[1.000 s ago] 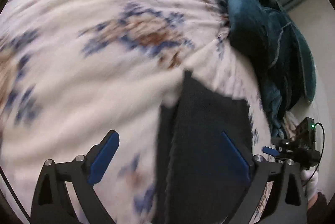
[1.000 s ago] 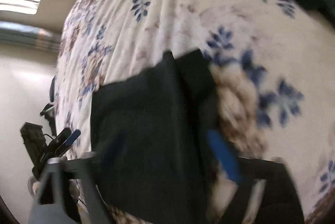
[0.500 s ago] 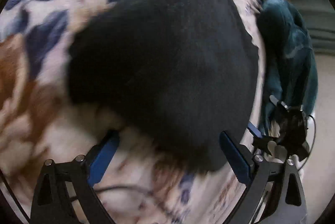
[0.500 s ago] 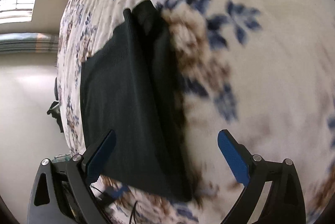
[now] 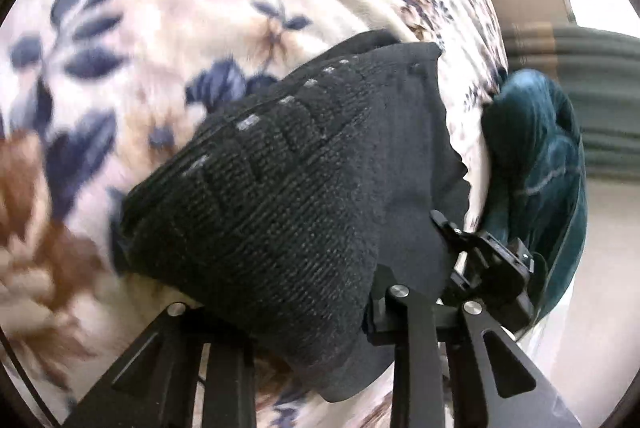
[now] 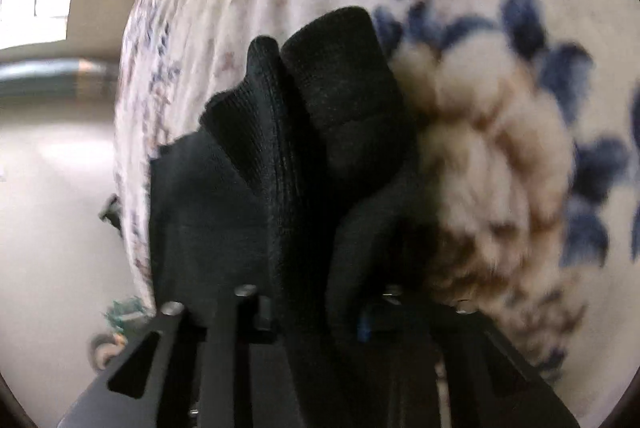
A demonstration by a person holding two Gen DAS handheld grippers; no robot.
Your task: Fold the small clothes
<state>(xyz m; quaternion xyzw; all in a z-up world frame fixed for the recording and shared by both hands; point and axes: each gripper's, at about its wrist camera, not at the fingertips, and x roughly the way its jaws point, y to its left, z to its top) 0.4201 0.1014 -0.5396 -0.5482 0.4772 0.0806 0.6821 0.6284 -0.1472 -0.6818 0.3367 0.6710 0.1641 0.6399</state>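
A small black knit garment (image 5: 288,188) lies on a floral blanket (image 5: 120,28) and is lifted at its near edge. My left gripper (image 5: 304,312) is shut on that near edge, and the cloth drapes over the fingers and hides the pads. In the right wrist view the same black garment (image 6: 312,148) bunches into folds. My right gripper (image 6: 316,312) is shut on its near edge, with the pads hidden by cloth. The right gripper also shows in the left wrist view (image 5: 488,268), close to the garment's right side.
A teal blanket or garment (image 5: 536,164) is heaped at the bed's right edge. Beyond it are a wall and striped curtain (image 5: 600,100). In the right wrist view the bed edge (image 6: 132,156) drops to a pale floor, with a window (image 6: 36,0) at upper left.
Both grippers were open over the flat garment half a second ago. Now both have shut on its near edge and the cloth has bunched and lifted.
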